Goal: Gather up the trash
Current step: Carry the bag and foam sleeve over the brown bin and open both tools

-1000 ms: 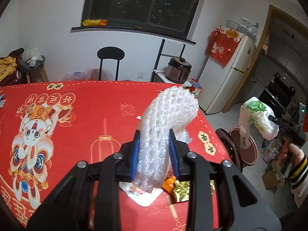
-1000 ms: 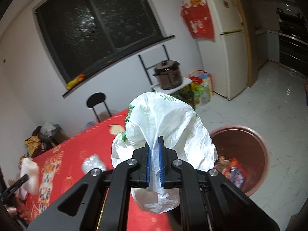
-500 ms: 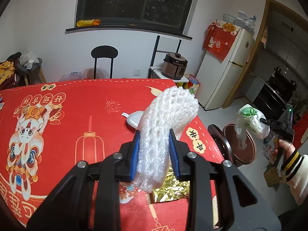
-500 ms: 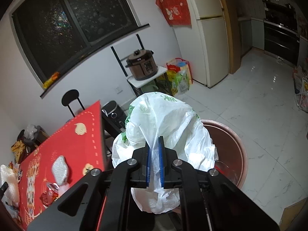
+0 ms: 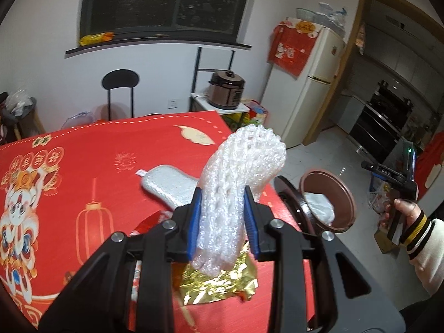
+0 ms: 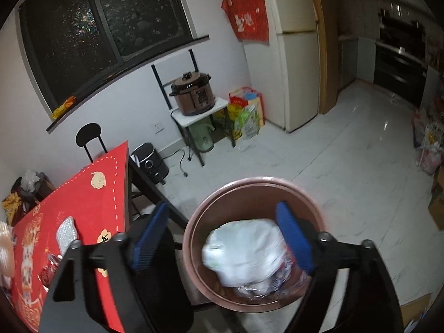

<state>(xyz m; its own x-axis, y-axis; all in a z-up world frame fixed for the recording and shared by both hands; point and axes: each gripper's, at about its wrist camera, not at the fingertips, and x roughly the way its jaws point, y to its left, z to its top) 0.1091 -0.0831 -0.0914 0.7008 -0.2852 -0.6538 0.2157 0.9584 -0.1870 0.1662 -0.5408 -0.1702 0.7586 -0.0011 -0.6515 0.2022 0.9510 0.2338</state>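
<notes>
Left gripper [image 5: 222, 219]: blue pads clamped on a white foam fruit net [image 5: 238, 191], which stands up out of the grip and curls over at its top toward 1 o'clock.
Right gripper [image 6: 222, 238]: jaws spread wide, having just been opening; nothing between the pads; it hangs over the bin, pointing down into it.
White plastic bag [image 6: 247, 249]: lies loose inside the brown trash bin [image 6: 258, 186], blurred, on top of other rubbish.
Trash bin, from the left wrist view: on the floor at 3 o'clock of the foam net, off the table's corner, the white bag showing inside.
Gold foil wrapper [image 5: 219, 283]: crumpled on the red tablecloth [image 5: 83, 166], directly below the left gripper's pads.
Silver pouch [image 5: 169, 186]: flat on the tablecloth, at 10 o'clock of the foam net.
Person's hand [image 5: 402, 211]: at the right edge of the left wrist view, striped cuff, gripping the right gripper's handle.
</notes>
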